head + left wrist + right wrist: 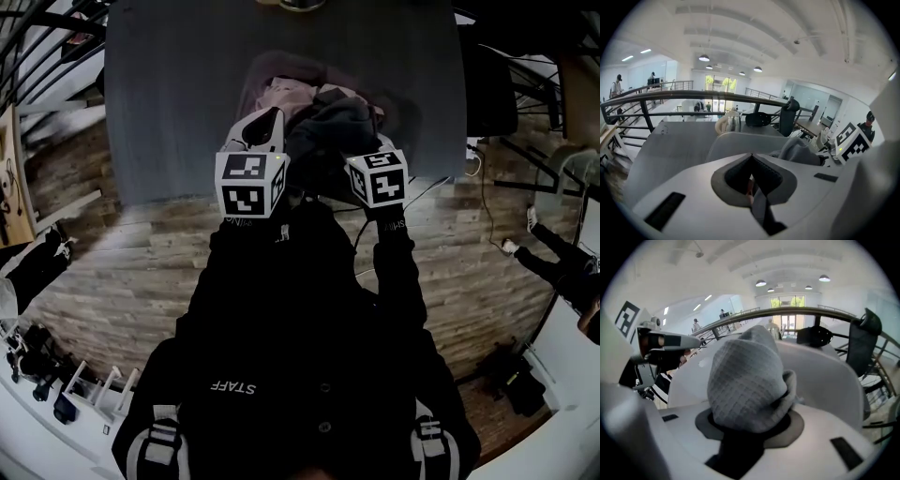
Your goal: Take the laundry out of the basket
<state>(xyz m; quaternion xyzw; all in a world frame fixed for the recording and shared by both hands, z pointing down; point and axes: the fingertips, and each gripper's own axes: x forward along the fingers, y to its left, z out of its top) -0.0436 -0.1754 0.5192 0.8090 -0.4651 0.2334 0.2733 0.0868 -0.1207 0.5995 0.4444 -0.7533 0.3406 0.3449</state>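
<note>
Over the near edge of the grey table (169, 94), both black-sleeved arms reach forward side by side toward the laundry basket (251, 80), which sits mid-table, heaped with clothes. The left gripper (265, 127) points at the basket's left rim, its jaws pressed together. The right gripper (367, 148) is clamped on a bunched grey waffle-knit cloth (745, 380), atop the pile, right of a pink garment (291, 94).
</note>
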